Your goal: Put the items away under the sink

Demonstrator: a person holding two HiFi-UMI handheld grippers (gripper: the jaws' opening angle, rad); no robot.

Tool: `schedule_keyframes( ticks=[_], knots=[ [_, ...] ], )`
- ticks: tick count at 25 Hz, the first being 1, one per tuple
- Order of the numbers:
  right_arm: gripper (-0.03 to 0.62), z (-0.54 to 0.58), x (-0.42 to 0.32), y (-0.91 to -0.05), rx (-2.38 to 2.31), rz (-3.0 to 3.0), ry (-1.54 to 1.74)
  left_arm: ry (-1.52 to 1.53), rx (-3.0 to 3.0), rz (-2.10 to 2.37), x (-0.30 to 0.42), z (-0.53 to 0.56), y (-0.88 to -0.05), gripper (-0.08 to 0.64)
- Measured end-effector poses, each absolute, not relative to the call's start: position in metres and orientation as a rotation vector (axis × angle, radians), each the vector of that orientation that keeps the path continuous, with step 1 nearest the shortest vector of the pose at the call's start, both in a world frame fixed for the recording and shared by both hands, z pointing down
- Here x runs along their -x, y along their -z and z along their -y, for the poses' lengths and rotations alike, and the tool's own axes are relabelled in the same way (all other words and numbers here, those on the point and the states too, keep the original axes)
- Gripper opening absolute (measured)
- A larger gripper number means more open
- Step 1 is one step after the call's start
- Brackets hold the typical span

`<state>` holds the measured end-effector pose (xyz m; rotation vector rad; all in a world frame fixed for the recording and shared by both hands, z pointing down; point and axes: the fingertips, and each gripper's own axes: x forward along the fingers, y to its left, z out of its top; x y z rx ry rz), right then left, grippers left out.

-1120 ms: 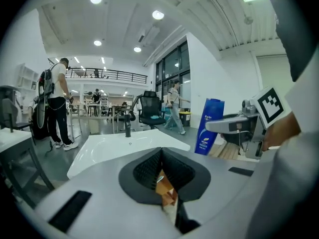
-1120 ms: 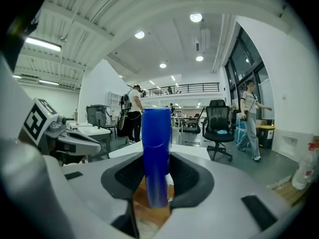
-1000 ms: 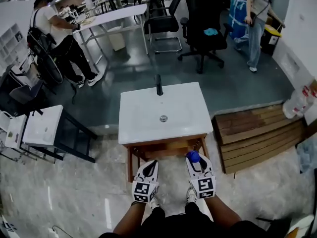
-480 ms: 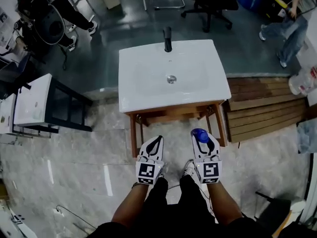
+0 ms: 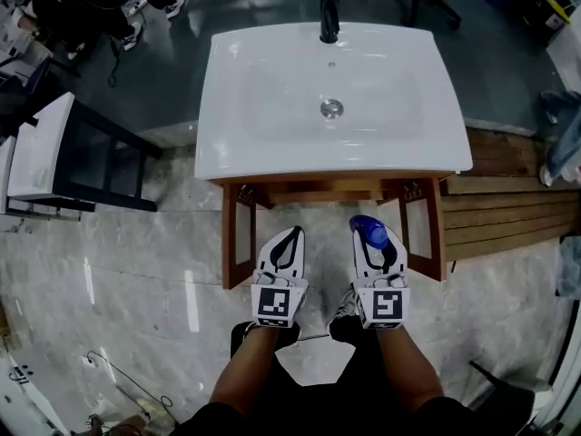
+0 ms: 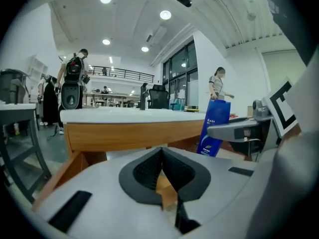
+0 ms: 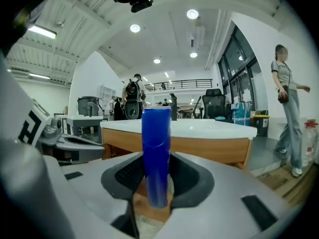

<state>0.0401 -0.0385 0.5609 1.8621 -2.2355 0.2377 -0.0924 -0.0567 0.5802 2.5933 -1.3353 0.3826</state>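
Blue bottle stands upright, pinched by right gripper, before the sink; left gripper pressed together, empty.

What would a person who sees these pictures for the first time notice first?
The blue bottle stands out most: it is upright, clamped in the right gripper, in front of the wooden stand. Above it in the head view, the white sink with its black faucet fills the middle. The left gripper is shut and empty.
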Motion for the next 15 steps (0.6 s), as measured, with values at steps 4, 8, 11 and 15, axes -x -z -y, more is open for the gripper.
schedule_keyframes(
  ticks=[4,8,11,15],
  knots=[
    [0.156,0.055,-0.040,-0.625,-1.879,2.242,-0.255,-0.372,-2.586,1.372,0.092,0.072,-0.650,0.018],
    [0.156,0.070,-0.032,-0.697,-1.902,2.247,-0.216,-0.375,-2.611,1.375,0.092,0.089,-0.730,0.020],
    [0.158,0.078,-0.026,-0.745,-1.918,2.257,-0.197,-0.356,-2.622,1.386,0.096,0.101,-0.785,0.018],
    [0.157,0.091,-0.019,-0.794,-1.922,2.252,-0.160,-0.333,-2.587,1.470,0.108,0.123,-0.833,0.018]
  ],
)
